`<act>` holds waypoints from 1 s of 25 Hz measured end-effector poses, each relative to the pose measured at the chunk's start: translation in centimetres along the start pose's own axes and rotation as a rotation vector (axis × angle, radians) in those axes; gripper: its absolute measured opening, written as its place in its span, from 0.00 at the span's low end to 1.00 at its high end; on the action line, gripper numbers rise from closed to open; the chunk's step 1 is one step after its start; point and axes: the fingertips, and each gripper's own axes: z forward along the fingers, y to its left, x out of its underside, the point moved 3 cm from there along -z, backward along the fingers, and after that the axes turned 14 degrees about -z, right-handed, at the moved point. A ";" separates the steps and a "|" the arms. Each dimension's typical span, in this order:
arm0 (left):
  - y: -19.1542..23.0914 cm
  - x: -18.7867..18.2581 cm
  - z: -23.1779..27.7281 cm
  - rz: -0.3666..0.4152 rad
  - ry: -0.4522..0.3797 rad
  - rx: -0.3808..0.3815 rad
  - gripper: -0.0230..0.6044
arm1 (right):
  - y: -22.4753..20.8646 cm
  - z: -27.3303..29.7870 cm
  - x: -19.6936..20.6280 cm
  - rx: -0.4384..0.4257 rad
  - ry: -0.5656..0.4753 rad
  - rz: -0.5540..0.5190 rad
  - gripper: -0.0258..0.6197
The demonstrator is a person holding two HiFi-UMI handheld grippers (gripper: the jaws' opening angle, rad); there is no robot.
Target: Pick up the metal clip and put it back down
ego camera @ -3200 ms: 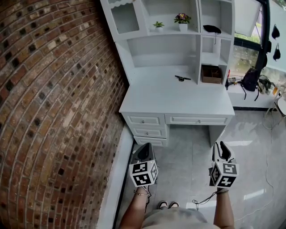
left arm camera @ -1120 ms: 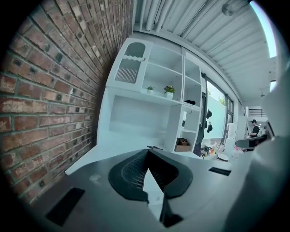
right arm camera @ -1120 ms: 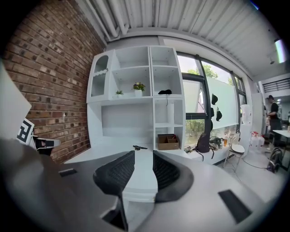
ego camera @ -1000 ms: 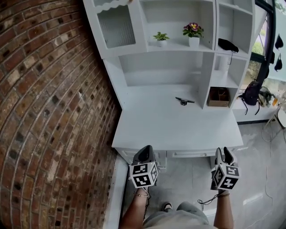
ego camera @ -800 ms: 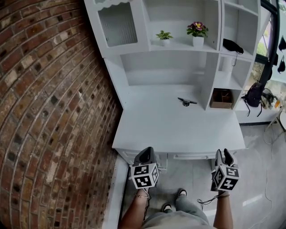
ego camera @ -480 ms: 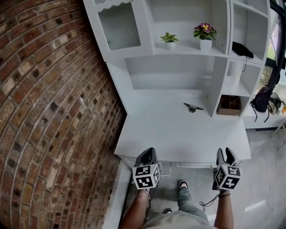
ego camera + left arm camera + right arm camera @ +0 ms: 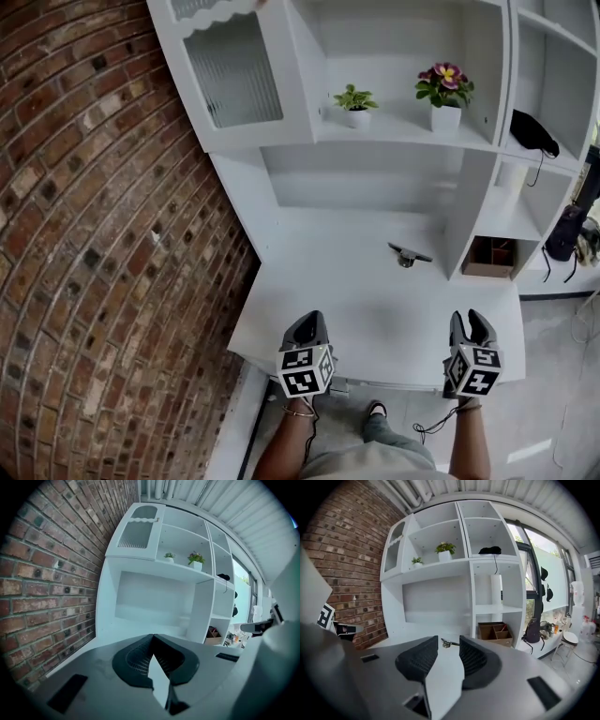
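Nearer now, the smooth white desk (image 7: 356,305) stands beside a rough brick wall (image 7: 94,234). Clenched left gripper (image 7: 307,322), parted right gripper (image 7: 472,320); thin metal clip (image 7: 409,253) lies ahead

White desk (image 7: 375,300), red-brown brick wall (image 7: 94,234), pink flowers (image 7: 445,74).

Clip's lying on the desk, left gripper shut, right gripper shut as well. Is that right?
No. The right gripper is open: the right gripper view shows its jaws apart with nothing held between them. The clip does lie on the desk, and the left gripper is shut.
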 end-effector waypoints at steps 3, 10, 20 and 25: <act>-0.5 -0.6 2.5 -0.009 -0.006 -0.020 0.05 | -1.2 3.0 -0.8 -0.022 -0.001 -0.007 0.26; -0.7 -1.1 6.7 -0.034 -0.008 -0.083 0.05 | -2.8 9.2 -1.9 -0.089 0.013 -0.027 0.26; 1.8 0.2 8.6 -0.063 0.040 -0.183 0.05 | -1.2 16.3 -0.7 -0.220 0.086 -0.080 0.25; 3.1 0.5 10.0 -0.079 0.049 -0.176 0.05 | 0.5 18.0 -0.3 -0.240 0.106 -0.134 0.24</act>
